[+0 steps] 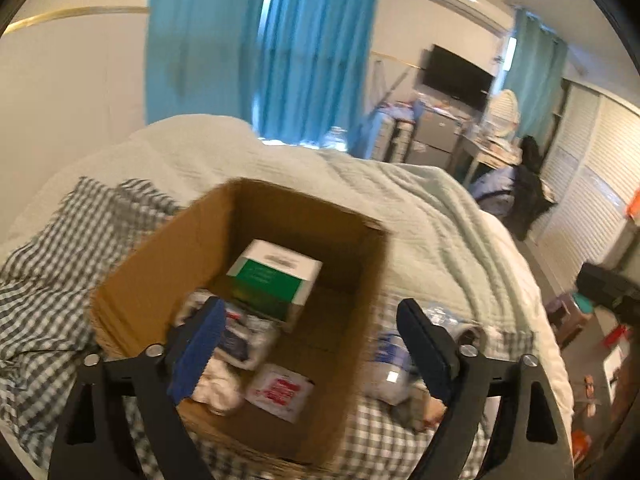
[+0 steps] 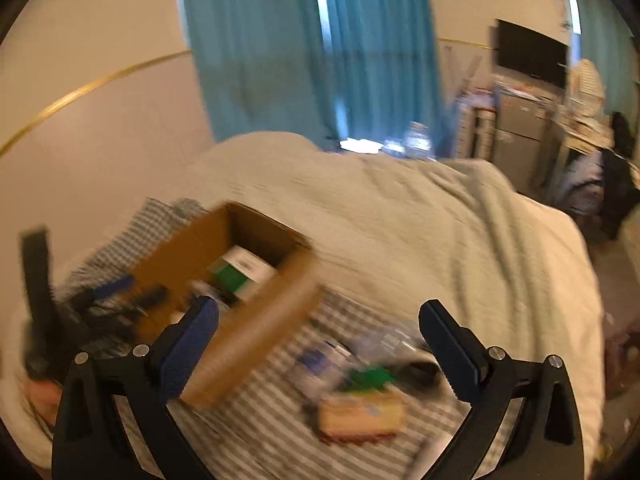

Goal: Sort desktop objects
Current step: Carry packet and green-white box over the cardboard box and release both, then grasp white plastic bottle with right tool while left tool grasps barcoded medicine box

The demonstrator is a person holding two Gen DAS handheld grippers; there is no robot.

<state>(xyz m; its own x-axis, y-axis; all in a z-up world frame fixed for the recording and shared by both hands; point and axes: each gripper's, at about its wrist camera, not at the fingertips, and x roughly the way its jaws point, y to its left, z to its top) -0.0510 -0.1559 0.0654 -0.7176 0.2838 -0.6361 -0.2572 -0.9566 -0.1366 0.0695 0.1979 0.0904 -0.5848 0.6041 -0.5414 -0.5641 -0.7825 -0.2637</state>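
An open cardboard box point(image 1: 132, 292) stands on a checked cloth on a bed. Inside lie a green-and-white carton point(image 1: 276, 276), a white packet with red print point(image 1: 280, 392) and some pale wrapped items point(image 1: 240, 344). My left gripper point(image 1: 310, 308) hangs open over the box with nothing between its fingers. In the right wrist view the box point(image 2: 248, 328) is at the left. My right gripper point(image 2: 320, 308) is open and empty above a blurred heap: a yellowish packet point(image 2: 360, 414), a green item point(image 2: 370, 376) and a blue-labelled packet point(image 2: 320, 360).
A clear bottle with a blue label point(image 1: 390, 360) lies on the checked cloth point(image 1: 48, 280) just right of the box. A pale quilt point(image 1: 420, 216) covers the bed behind. Blue curtains point(image 1: 280, 48), a dark screen point(image 1: 456, 76) and cluttered furniture stand beyond.
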